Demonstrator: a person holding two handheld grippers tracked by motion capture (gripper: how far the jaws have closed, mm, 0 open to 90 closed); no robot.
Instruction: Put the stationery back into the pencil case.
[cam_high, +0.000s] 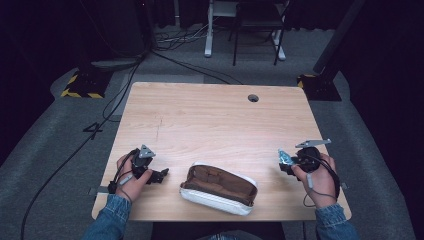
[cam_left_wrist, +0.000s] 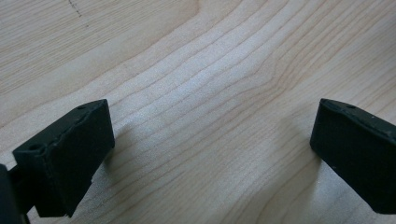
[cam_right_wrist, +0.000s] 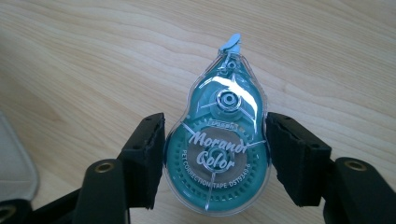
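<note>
The teal correction tape (cam_right_wrist: 217, 149) sits clamped by its round body between the two pads of the right gripper (cam_high: 286, 161), nose pointing away, likely so it can go nose-first into the open pencil case (cam_high: 219, 189); it is held over the table's (cam_high: 210, 115) right edge, near the front corner. The case lies at the front edge between the hands; the left gripper (cam_high: 161, 175) rests spread wide and empty near the front left corner.

Recording lab or studio: black curtains all round, grey carpet, cables (cam_high: 125, 85) across the floor, hazard-striped stand bases (cam_high: 80, 86), lone wooden table (cam_high: 210, 120).

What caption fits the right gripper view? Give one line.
Right hand-held gripper clamps a teal correction tape above the wooden table.
</note>
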